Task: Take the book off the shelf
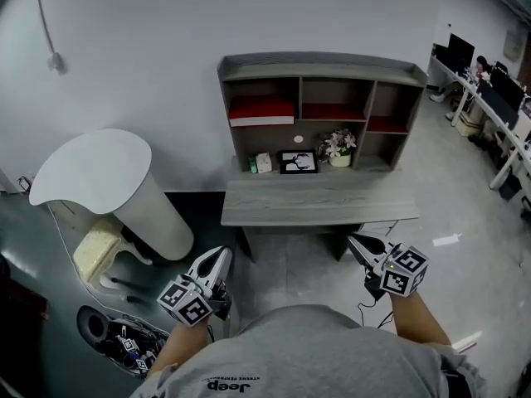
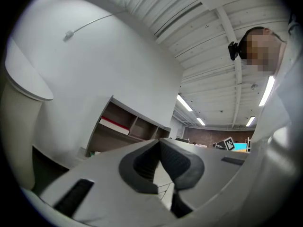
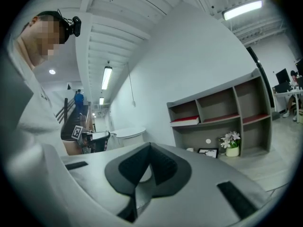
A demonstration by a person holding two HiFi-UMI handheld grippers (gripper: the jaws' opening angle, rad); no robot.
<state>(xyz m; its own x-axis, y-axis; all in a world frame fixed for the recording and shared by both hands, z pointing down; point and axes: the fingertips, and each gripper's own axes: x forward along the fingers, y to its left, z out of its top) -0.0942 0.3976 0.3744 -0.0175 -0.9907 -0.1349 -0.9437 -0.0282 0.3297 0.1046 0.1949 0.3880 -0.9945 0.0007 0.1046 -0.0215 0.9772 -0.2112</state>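
A red book (image 1: 261, 110) with white page edges lies flat in the left compartment of the grey shelf unit (image 1: 319, 69) on the desk. It also shows in the left gripper view (image 2: 113, 125) and the right gripper view (image 3: 184, 121). My left gripper (image 1: 222, 254) and right gripper (image 1: 355, 240) are held low in front of the desk, far short of the shelf. In its own view the left gripper (image 2: 158, 141) has its tips together with nothing between them. The right gripper (image 3: 150, 145) is shut and empty too.
The grey desk (image 1: 319, 204) carries a flower pot (image 1: 338, 148), a framed picture (image 1: 297, 162) and a small box (image 1: 263, 162) under the shelf. A white round-topped stand (image 1: 91, 171) is on the left, with cables (image 1: 124, 338) on the floor. Office desks with monitors (image 1: 489, 89) line the right.
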